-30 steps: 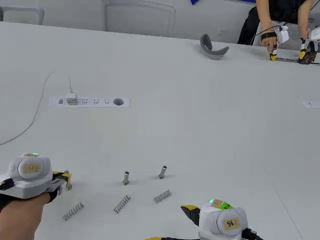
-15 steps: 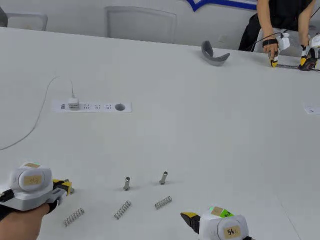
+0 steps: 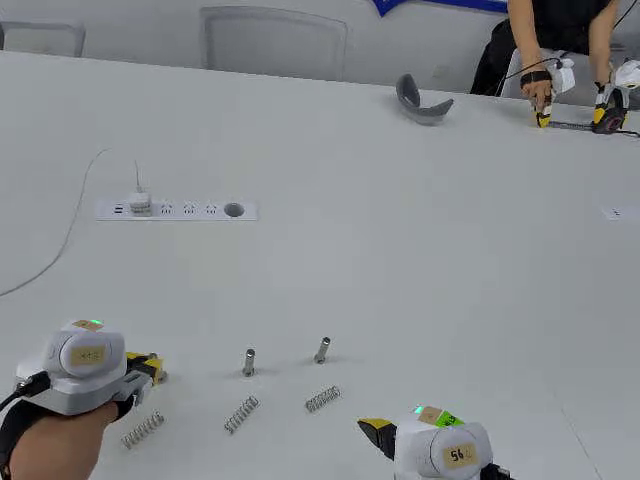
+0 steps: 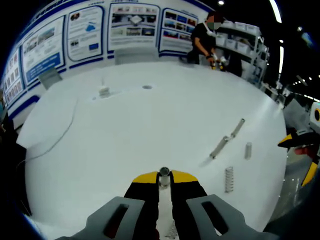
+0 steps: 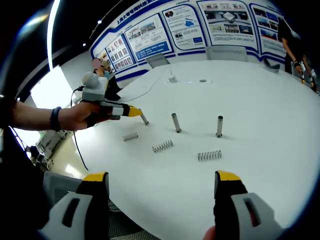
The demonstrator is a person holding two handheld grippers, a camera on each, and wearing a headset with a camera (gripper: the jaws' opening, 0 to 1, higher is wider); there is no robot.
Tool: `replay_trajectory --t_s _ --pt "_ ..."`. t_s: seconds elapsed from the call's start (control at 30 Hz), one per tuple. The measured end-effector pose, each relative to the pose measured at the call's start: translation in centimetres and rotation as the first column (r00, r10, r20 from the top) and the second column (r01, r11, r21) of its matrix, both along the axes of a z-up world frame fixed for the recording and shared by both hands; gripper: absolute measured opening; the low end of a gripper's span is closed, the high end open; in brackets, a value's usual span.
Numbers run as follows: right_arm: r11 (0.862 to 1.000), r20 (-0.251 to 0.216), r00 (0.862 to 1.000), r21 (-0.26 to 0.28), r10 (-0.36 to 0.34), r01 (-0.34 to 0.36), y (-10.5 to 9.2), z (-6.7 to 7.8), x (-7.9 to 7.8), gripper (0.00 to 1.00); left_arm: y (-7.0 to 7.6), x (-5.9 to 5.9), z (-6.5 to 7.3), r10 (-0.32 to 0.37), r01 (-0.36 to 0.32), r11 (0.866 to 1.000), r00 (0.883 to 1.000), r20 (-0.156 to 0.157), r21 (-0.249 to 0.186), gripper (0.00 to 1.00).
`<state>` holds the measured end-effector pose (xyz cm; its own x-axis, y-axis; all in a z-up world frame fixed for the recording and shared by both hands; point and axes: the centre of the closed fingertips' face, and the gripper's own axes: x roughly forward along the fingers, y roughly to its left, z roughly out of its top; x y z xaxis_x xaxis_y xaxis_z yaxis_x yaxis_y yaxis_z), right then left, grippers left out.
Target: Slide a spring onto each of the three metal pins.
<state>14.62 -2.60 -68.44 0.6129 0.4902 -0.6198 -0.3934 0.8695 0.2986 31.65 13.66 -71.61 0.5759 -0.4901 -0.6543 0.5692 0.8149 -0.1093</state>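
Observation:
My left gripper [image 3: 157, 371] is shut on a small metal pin [image 4: 164, 175], which shows between its yellow-tipped jaws [image 5: 136, 113]. Two more pins [image 3: 249, 361] [image 3: 322, 349] stand upright on the white table, to the right of it. Three springs lie flat in a row in front of the pins: one [image 3: 143, 429] just below the left gripper, one [image 3: 241, 413] in the middle and one [image 3: 322, 399] on the right. My right gripper [image 3: 381, 437] hovers at the near edge, below the right spring. It is open wide [image 5: 160, 182] with nothing between its jaws.
A white power strip [image 3: 175, 209] with a plugged-in adapter and a cable [image 3: 62, 250] lies at mid left. A grey curved object [image 3: 420, 100] sits far back. A person [image 3: 560, 40] works with grippers at the far right corner. Chairs stand behind the table.
My left gripper has shifted a little to the right, closer to the standing pins, still holding its pin. The right gripper has sunk slightly lower in the picture. The pins and springs on the table have not moved.

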Motion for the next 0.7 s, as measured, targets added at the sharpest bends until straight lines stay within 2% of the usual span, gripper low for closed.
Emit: replay_trajectory --t_s 0.23,0.6,0.7 --pt "1.0 -0.004 1.0 0.002 -0.004 0.004 -0.1 -0.1 -0.2 0.88 -1.0 0.1 0.0 -0.023 0.023 1.0 1.0 0.007 -0.003 0.07" --pt "1.0 -0.007 1.0 0.006 -0.007 0.007 -0.1 -0.2 -0.2 0.88 -1.6 -0.3 -0.6 -0.053 0.053 0.999 0.999 0.003 0.01 0.07" --pt "1.0 -0.008 1.0 0.007 -0.008 0.008 -0.1 -0.3 -0.3 0.88 -1.6 -0.4 -1.0 -0.05 0.05 0.999 0.999 -0.012 0.006 0.07"
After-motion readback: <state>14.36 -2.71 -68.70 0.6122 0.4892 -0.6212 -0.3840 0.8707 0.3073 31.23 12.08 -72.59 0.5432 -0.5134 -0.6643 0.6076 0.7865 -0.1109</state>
